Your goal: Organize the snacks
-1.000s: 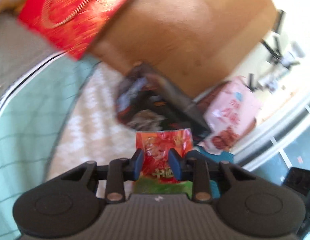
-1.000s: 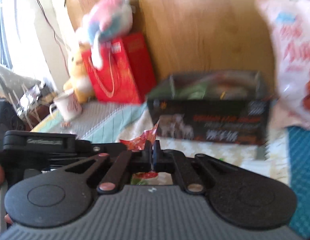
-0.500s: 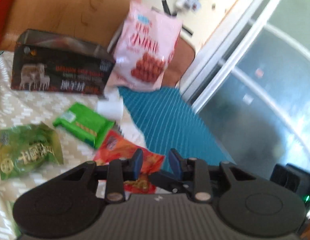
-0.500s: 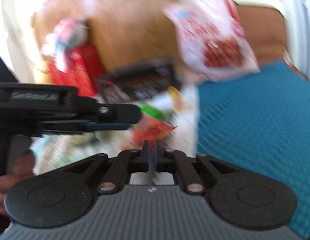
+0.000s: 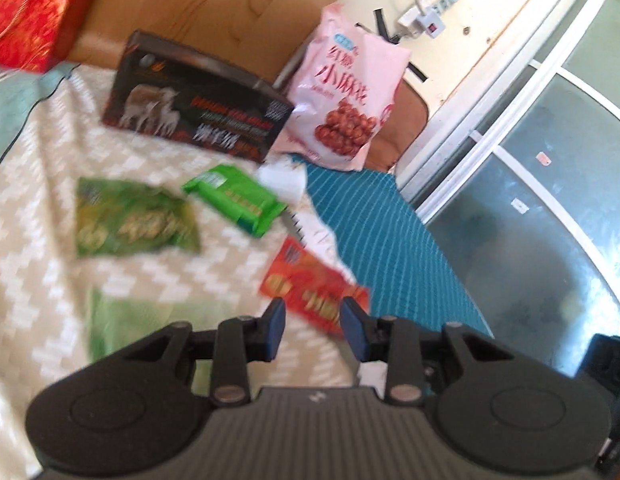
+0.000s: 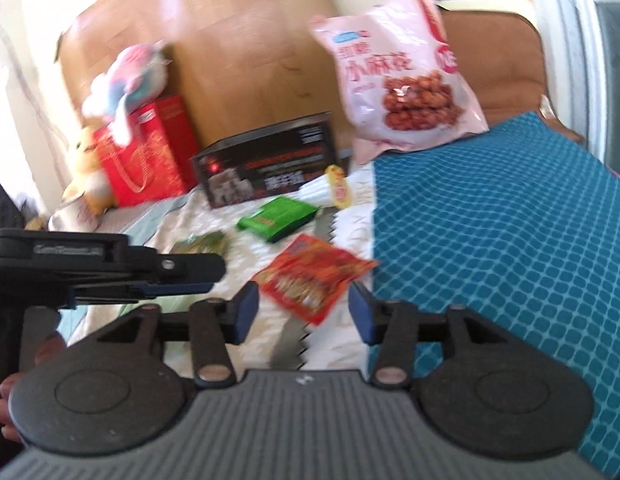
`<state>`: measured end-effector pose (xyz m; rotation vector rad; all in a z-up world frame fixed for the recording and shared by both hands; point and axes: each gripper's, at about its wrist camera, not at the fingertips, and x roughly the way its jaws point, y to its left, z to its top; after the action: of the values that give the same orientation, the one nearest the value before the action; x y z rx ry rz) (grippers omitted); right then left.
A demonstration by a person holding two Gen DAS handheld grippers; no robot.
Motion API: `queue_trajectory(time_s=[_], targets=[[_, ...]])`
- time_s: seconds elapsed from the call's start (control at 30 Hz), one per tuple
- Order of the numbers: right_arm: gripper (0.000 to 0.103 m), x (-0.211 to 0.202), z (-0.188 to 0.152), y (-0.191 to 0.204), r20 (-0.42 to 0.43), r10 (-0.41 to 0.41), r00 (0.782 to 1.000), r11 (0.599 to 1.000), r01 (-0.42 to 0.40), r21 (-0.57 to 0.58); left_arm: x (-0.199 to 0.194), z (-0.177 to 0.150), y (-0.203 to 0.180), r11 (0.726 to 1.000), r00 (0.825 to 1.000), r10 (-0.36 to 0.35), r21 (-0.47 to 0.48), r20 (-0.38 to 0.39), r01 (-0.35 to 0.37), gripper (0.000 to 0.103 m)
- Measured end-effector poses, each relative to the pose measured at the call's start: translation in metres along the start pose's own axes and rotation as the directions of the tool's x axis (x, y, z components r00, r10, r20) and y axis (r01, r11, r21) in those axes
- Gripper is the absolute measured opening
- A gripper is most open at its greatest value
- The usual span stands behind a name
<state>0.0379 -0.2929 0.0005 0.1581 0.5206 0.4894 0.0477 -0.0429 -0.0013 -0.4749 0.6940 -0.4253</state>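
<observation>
One large pink plastic bag printed with brown fried twists (image 5: 345,108) leans at the back. One black cardboard box with white animal figures on its side (image 5: 198,112) stands beside it. Three small flat snack packets lie on the cloth: one red-orange foil packet (image 6: 313,276), one bright green wrapped packet (image 5: 236,200), and one darker yellow-green foil packet (image 5: 136,224). One small yellow-and-red round-labelled item (image 6: 338,190) sits near the box; what it is cannot be told. One red paper gift bag with gold pattern (image 6: 144,152) stands to the left. Two plush toys show: one pink-and-blue (image 6: 130,80) on the bag, one yellow (image 6: 88,172) beside it. Two black two-finger grippers with blue pads are in view, the left (image 5: 313,320) and the right (image 6: 304,308).
</observation>
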Motion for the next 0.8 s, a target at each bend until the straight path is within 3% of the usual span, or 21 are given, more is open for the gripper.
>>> queue_trajectory(time_s=[0.07,0.1,0.17,0.27,0.4,0.47,0.8], targets=[[0.064,-0.002,-0.007,0.008,-0.005,0.002,1.0,0.999,-0.002,-0.047,0.002,-0.006,0.005,0.999,0.999,0.042,0.006,-0.004,-0.042,0.025],[0.066,0.0,-0.011,0.012,-0.012,0.001,1.0,0.998,-0.002,-0.07,0.002,-0.008,0.008,0.999,0.999,0.049,0.018,0.007,-0.049,0.018],[0.068,0.004,-0.016,0.017,-0.041,0.001,0.999,0.995,-0.005,-0.1,0.002,-0.005,0.016,0.999,0.999,0.046,-0.01,0.003,-0.046,0.015],[0.068,0.008,-0.02,0.02,-0.062,0.001,0.998,0.994,-0.008,-0.11,-0.003,0.003,0.02,0.998,0.999,0.042,-0.05,0.012,-0.041,0.017],[0.079,0.0,-0.017,0.016,0.003,-0.013,1.0,0.993,0.013,-0.121,-0.021,0.005,0.018,0.998,0.996,0.06,-0.031,0.072,-0.058,0.031],[0.082,-0.003,-0.017,0.014,0.025,-0.028,0.999,0.993,0.031,-0.115,-0.027,0.009,0.019,0.998,0.995,0.056,-0.038,0.083,-0.053,0.031],[0.084,0.017,-0.003,-0.009,-0.026,-0.013,1.0,0.997,0.011,-0.076,0.002,0.037,0.017,0.999,1.0,0.017,-0.036,0.006,-0.016,0.041]])
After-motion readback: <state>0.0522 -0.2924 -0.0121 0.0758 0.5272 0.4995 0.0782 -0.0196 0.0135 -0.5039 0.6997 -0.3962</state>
